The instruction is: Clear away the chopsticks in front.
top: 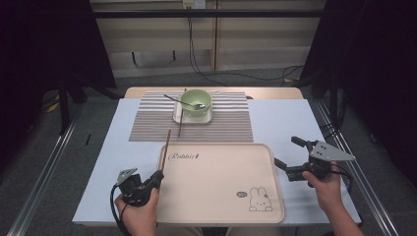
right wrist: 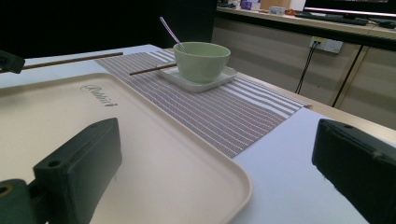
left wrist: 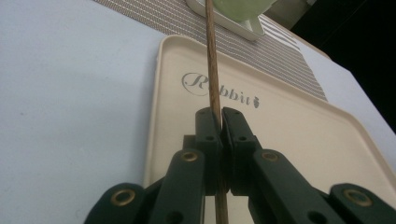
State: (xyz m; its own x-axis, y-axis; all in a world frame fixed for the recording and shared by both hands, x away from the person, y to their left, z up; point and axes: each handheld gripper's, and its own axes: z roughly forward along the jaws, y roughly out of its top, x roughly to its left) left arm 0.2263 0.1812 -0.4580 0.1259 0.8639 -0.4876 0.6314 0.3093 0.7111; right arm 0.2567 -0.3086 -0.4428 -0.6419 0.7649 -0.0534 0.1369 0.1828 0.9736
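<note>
Left gripper (left wrist: 220, 122) jaws clamped on chopstick (left wrist: 212, 70) over tray (top: 216, 196) left rim; right gripper (top: 291, 156) jaws wide apart beside tray's right edge.

Left gripper (left wrist: 221, 122): dark green-black linkage jaws showing brass-coloured rivets, small screw holes; black cable trailing. Right gripper (top: 290, 156): black body carrying grey triangular top plate; black cable trailing. Forearms showing bare, sleeveless.

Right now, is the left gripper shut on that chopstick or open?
Shut. The left gripper has both jaws pressed against the chopstick, which runs out between them over the tray edge.
</note>
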